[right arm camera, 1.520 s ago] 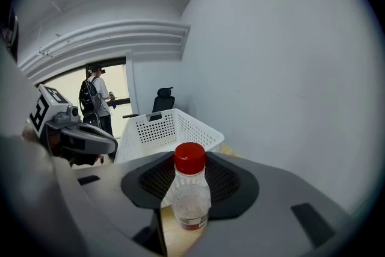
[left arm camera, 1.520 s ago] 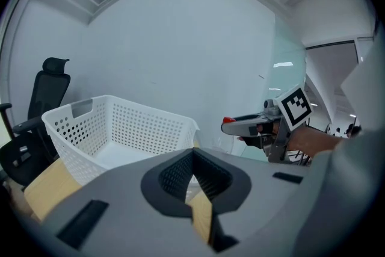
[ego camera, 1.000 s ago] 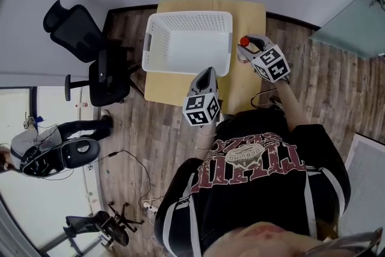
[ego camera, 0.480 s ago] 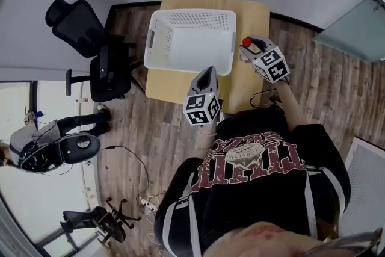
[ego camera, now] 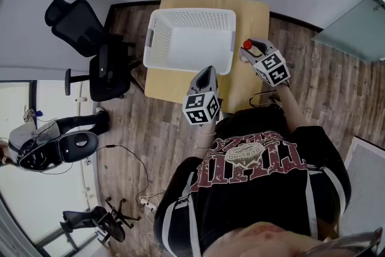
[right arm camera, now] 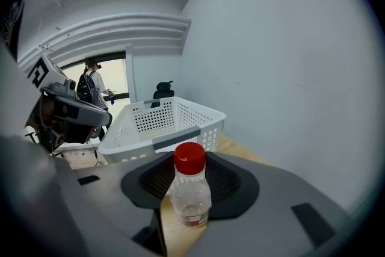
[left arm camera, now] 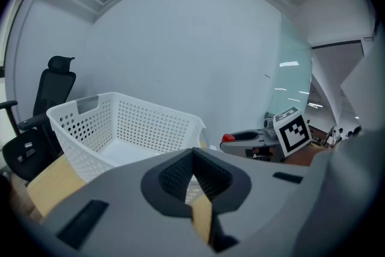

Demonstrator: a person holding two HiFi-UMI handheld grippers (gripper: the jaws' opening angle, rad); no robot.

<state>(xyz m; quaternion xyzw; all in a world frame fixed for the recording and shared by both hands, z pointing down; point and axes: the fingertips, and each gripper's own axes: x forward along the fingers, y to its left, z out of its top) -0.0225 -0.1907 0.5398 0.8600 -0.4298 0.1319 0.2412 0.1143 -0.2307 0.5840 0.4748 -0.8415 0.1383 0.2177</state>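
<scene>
Black T-shirt with maroon print, white-striped sleeves.

Drew the right claw a touch nearer the table's near right corner, with the bottle carried along between its jaws. Turned it leftward as well, toward the basket: in the right gripper view, found now larger and closer, near rim right behind the red cap rather than smaller and further back. Lowered it too, going by the left gripper view: marker cube dropped, red cap gone from just above the basket's rim to just below it. Put the left claw higher up at the left of the right gripper view.
</scene>
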